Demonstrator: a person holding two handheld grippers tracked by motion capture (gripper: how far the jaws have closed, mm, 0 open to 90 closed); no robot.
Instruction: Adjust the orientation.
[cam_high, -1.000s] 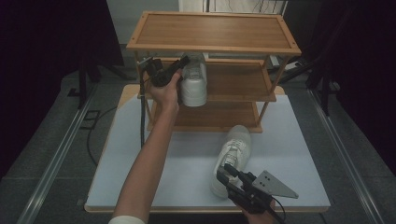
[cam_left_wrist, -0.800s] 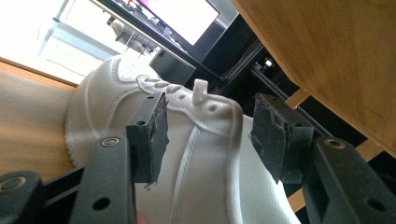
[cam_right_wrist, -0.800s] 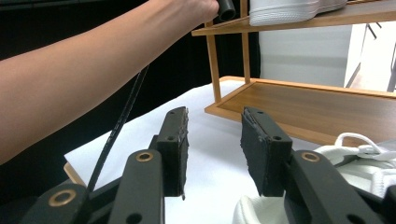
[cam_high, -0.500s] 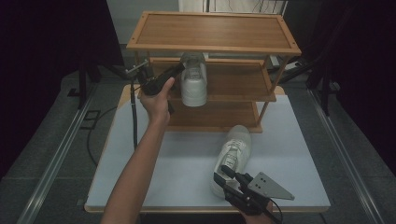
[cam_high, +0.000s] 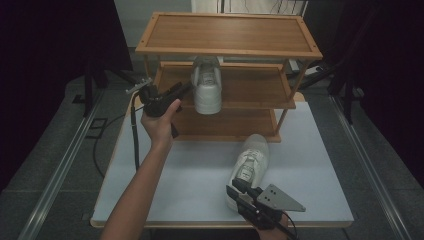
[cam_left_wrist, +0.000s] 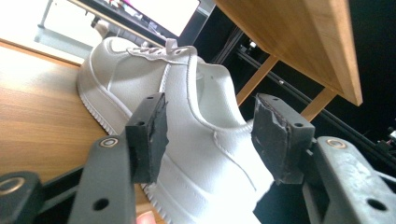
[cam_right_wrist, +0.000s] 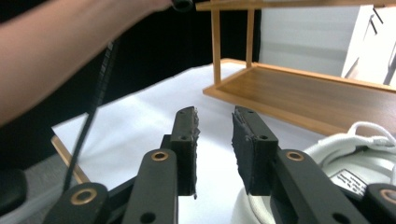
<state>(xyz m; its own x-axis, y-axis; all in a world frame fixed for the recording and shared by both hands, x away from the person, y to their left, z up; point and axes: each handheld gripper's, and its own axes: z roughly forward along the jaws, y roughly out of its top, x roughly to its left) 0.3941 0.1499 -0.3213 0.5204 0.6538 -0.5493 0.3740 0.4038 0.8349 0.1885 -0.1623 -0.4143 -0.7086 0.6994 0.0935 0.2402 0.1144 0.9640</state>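
Note:
A white shoe (cam_high: 207, 85) stands on the middle shelf of the wooden rack (cam_high: 227, 32), its heel over the front edge. My left gripper (cam_high: 184, 88) hangs just left of it, open; in the left gripper view the shoe's heel (cam_left_wrist: 196, 135) lies beyond the left gripper (cam_left_wrist: 208, 121), untouched. A second white shoe (cam_high: 251, 160) lies on the white table (cam_high: 195, 175). My right gripper (cam_high: 235, 189) sits at its heel. The right gripper (cam_right_wrist: 215, 121) has just been closing, with nothing between its jaws and the shoe (cam_right_wrist: 355, 158) beside it at the lower right.
The rack's bottom shelf (cam_right_wrist: 308, 95) is bare and lies ahead of the right gripper. The person's left forearm (cam_high: 142, 185) crosses the table's left half, with the gripper cable (cam_high: 134, 135) hanging beside it. Dark floor and rails flank the table.
The left hand has drawn its gripper leftward and a little nearer, away from the shoe on the middle shelf. That shoe stays put. The right gripper has held its place at the table shoe's heel.

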